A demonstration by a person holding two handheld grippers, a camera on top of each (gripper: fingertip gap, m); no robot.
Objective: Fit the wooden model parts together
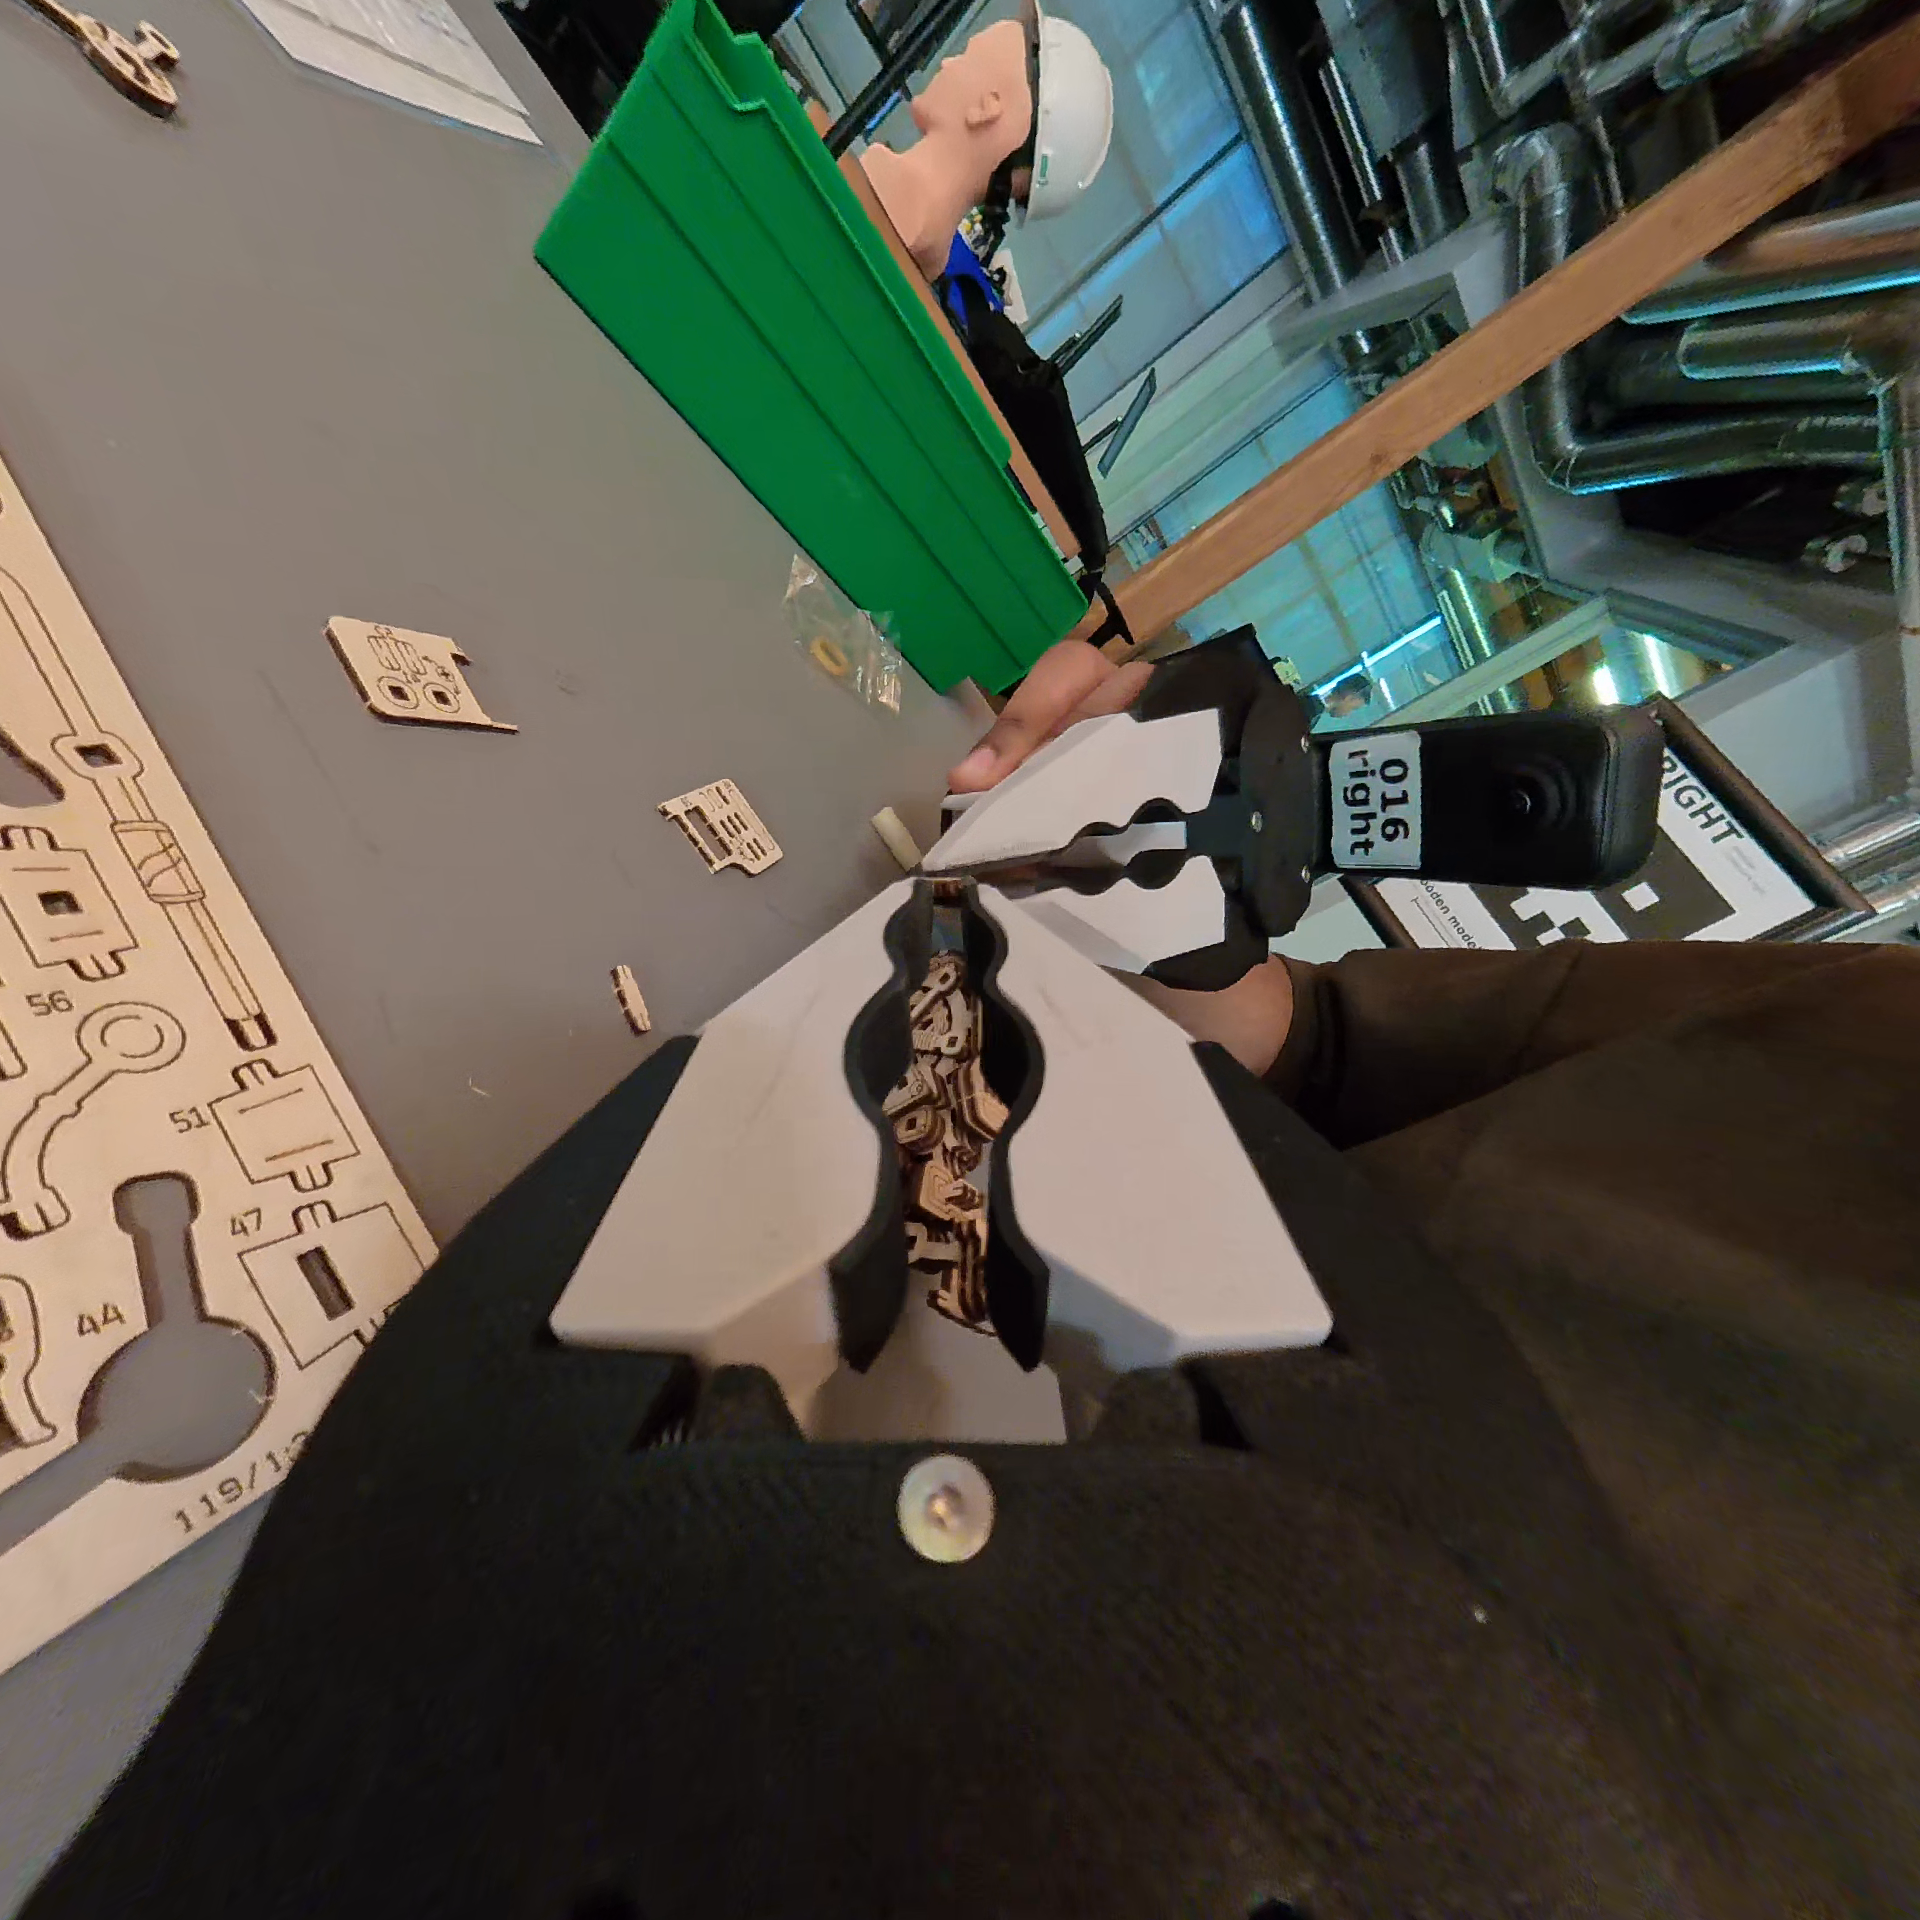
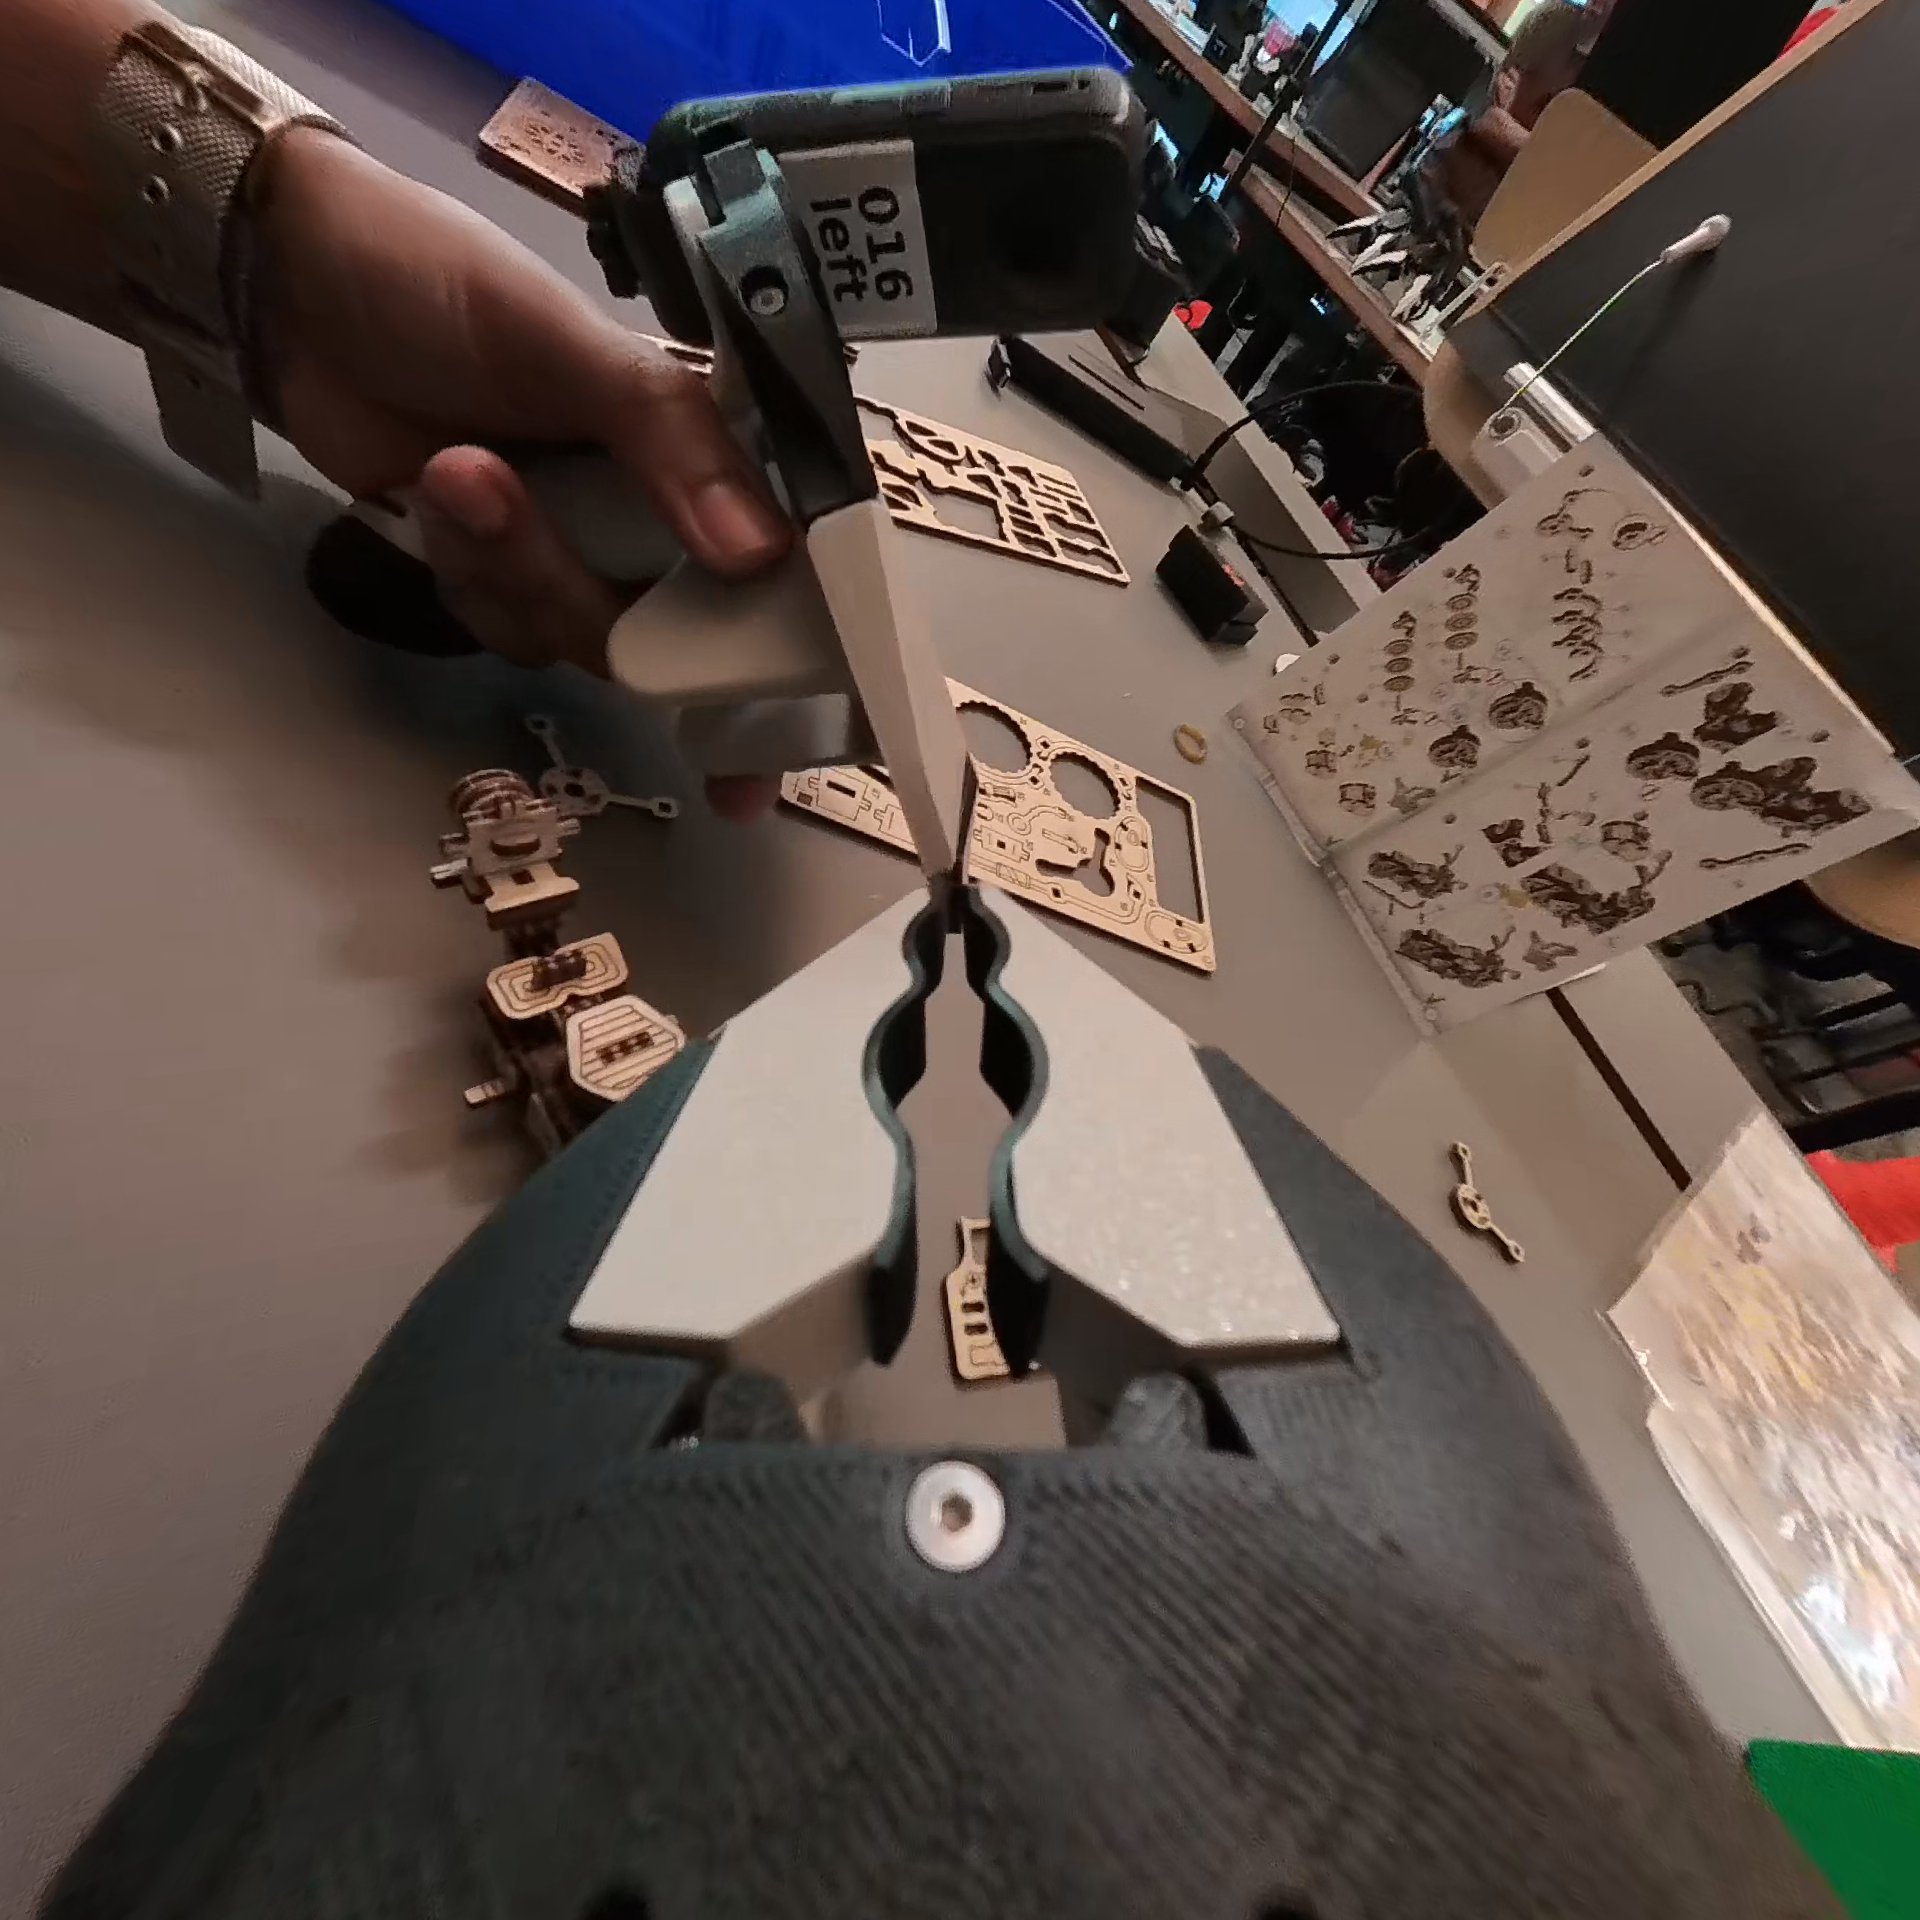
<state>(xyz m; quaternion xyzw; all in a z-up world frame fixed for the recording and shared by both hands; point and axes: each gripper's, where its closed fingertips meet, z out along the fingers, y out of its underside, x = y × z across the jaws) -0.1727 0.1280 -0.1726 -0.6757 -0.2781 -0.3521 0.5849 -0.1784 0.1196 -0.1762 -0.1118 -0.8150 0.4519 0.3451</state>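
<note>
My left gripper (image 1: 940, 883) and my right gripper (image 2: 948, 896) meet tip to tip above the grey table. Both are shut. A small tan wooden part (image 1: 941, 882) shows as a sliver pinched at the meeting tips; most of it is hidden. In the left wrist view the right gripper (image 1: 935, 868) comes in from the right. In the right wrist view the left gripper (image 2: 948, 868) comes down from above. The partly built wooden model (image 2: 540, 935) lies on the table at the left, and shows through the gap of my left fingers (image 1: 940, 1122).
Cut-out wooden sheets (image 2: 1049, 862) (image 2: 997, 499) (image 1: 135, 1039) and loose parts (image 1: 416, 675) (image 1: 722, 826) (image 2: 1481, 1216) (image 2: 977, 1309) lie on the table. An open instruction booklet (image 2: 1558, 748) lies at the right. A green bin (image 1: 790, 364) stands along the far edge. Only a small space, under 4 cm, lies between the two pairs of fingers.
</note>
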